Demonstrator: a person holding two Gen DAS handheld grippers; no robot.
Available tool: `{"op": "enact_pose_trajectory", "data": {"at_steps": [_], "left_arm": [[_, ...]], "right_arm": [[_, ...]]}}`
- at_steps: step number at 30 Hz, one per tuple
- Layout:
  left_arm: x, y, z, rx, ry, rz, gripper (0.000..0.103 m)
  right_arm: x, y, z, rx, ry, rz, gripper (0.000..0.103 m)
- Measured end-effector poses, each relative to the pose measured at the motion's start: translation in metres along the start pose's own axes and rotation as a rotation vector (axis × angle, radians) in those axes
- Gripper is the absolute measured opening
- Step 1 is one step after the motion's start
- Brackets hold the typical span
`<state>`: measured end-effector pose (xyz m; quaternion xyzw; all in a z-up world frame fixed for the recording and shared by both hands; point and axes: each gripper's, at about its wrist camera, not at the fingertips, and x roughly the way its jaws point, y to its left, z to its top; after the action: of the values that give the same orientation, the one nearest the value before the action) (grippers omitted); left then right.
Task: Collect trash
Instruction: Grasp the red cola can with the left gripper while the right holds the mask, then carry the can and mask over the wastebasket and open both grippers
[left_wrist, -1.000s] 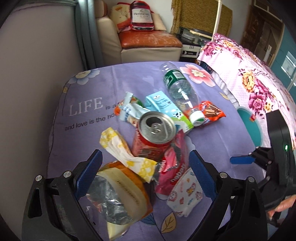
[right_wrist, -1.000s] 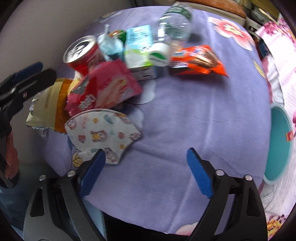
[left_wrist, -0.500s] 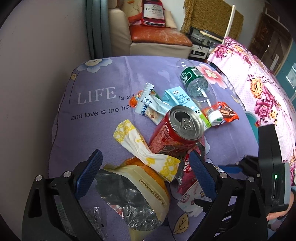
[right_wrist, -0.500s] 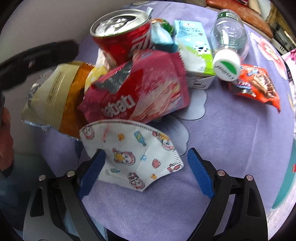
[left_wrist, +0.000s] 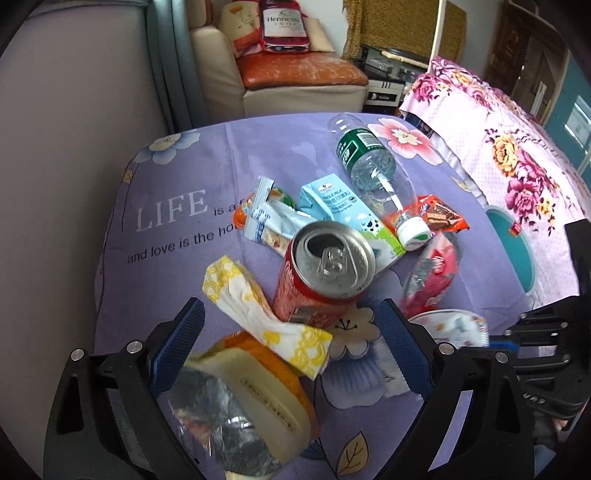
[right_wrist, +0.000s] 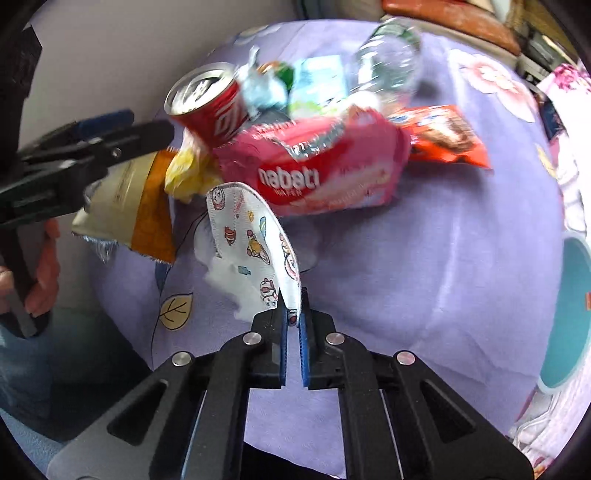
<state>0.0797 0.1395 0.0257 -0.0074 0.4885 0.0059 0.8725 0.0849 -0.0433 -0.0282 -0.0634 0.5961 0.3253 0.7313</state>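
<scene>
Trash lies in a heap on a purple cloth-covered table (left_wrist: 166, 177). My right gripper (right_wrist: 293, 317) is shut on the edge of a white cartoon-print face mask (right_wrist: 251, 243) and lifts it folded above the cloth; the mask also shows in the left wrist view (left_wrist: 450, 326). My left gripper (left_wrist: 291, 343) is open and empty, its jaws either side of a red soda can (left_wrist: 321, 277) and a yellow-white tissue (left_wrist: 266, 314). A pink Nabati wrapper (right_wrist: 317, 173), an orange snack wrapper (right_wrist: 447, 136), a clear bottle (left_wrist: 373, 173) and a milk carton (left_wrist: 343, 214) lie behind.
A yellow-orange foil bag (left_wrist: 251, 406) lies under the left gripper. A teal bin (right_wrist: 569, 314) stands off the table's right edge, also in the left wrist view (left_wrist: 513, 251). A sofa (left_wrist: 295, 77) and a floral-covered bed (left_wrist: 517, 140) stand beyond the table.
My right gripper has closed on the face mask and raised it off the cloth. The left gripper has stayed open and drifted a little over the can and tissue.
</scene>
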Motion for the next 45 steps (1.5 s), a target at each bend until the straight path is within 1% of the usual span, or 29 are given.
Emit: {"op": "enact_pose_trajectory", "data": {"at_steps": [2, 3, 4, 5, 6, 7, 10, 11, 12, 13, 16, 18, 20, 22, 25, 27, 31, 35, 39, 42, 45], "left_arm": [[0.007, -0.002, 0.008, 0.014, 0.009, 0.013, 0.094], [0.010, -0.003, 0.010, 0.018, 0.013, 0.018, 0.094], [0.014, -0.005, 0.013, 0.027, 0.020, 0.026, 0.094], [0.018, -0.009, 0.015, 0.039, 0.025, 0.034, 0.094], [0.021, -0.012, 0.016, 0.050, 0.029, 0.038, 0.094], [0.025, -0.017, 0.017, 0.067, 0.036, 0.043, 0.094], [0.037, -0.029, 0.017, 0.107, 0.056, 0.056, 0.094], [0.039, -0.031, 0.017, 0.115, 0.056, 0.067, 0.086], [0.043, -0.034, 0.017, 0.120, 0.060, 0.074, 0.069], [0.046, -0.034, 0.017, 0.116, 0.074, 0.068, 0.058], [0.046, -0.033, 0.018, 0.095, 0.068, 0.062, 0.059], [0.041, -0.031, 0.019, 0.073, 0.062, 0.039, 0.059], [0.031, -0.029, 0.021, 0.057, 0.038, 0.042, 0.059], [0.015, -0.026, 0.023, 0.038, 0.005, 0.037, 0.059], [-0.009, -0.022, 0.028, 0.007, -0.038, 0.004, 0.059], [-0.023, -0.025, 0.032, 0.006, -0.064, -0.017, 0.059], [-0.044, -0.048, 0.037, 0.045, -0.109, -0.048, 0.059], [-0.050, -0.077, 0.043, 0.061, -0.126, -0.100, 0.059], [-0.044, -0.111, 0.051, 0.089, -0.124, -0.147, 0.059], [-0.033, -0.144, 0.058, 0.117, -0.114, -0.186, 0.059], [-0.020, -0.182, 0.065, 0.151, -0.103, -0.226, 0.059]], "right_arm": [[-0.009, -0.004, -0.005, 0.021, -0.014, 0.008, 0.005], [-0.015, 0.003, -0.010, 0.021, -0.022, 0.000, 0.005], [-0.027, -0.010, -0.009, 0.023, -0.026, -0.005, 0.005], [-0.031, -0.014, -0.012, 0.029, -0.036, -0.018, 0.005], [-0.032, -0.014, -0.010, 0.039, -0.044, -0.027, 0.005], [-0.032, -0.021, -0.006, 0.049, -0.048, -0.031, 0.005], [-0.045, -0.046, -0.010, 0.093, -0.071, -0.049, 0.005], [-0.048, -0.052, -0.009, 0.102, -0.075, -0.052, 0.005], [-0.050, -0.058, -0.010, 0.113, -0.081, -0.053, 0.005], [-0.052, -0.062, -0.011, 0.122, -0.085, -0.048, 0.005], [-0.050, -0.066, -0.008, 0.131, -0.092, -0.034, 0.005], [-0.046, -0.067, -0.006, 0.133, -0.088, -0.012, 0.006], [-0.042, -0.068, -0.003, 0.131, -0.087, -0.004, 0.006], [-0.040, -0.068, 0.000, 0.136, -0.104, -0.008, 0.006], [-0.046, -0.068, 0.002, 0.131, -0.136, -0.003, 0.005], [-0.056, -0.070, 0.001, 0.132, -0.164, -0.003, 0.005], [-0.078, -0.081, -0.004, 0.155, -0.217, -0.028, 0.005], [-0.101, -0.097, -0.010, 0.187, -0.274, -0.065, 0.005], [-0.124, -0.121, -0.018, 0.235, -0.323, -0.098, 0.005], [-0.144, -0.146, -0.029, 0.286, -0.370, -0.129, 0.005], [-0.156, -0.166, -0.036, 0.321, -0.395, -0.160, 0.005]]}}
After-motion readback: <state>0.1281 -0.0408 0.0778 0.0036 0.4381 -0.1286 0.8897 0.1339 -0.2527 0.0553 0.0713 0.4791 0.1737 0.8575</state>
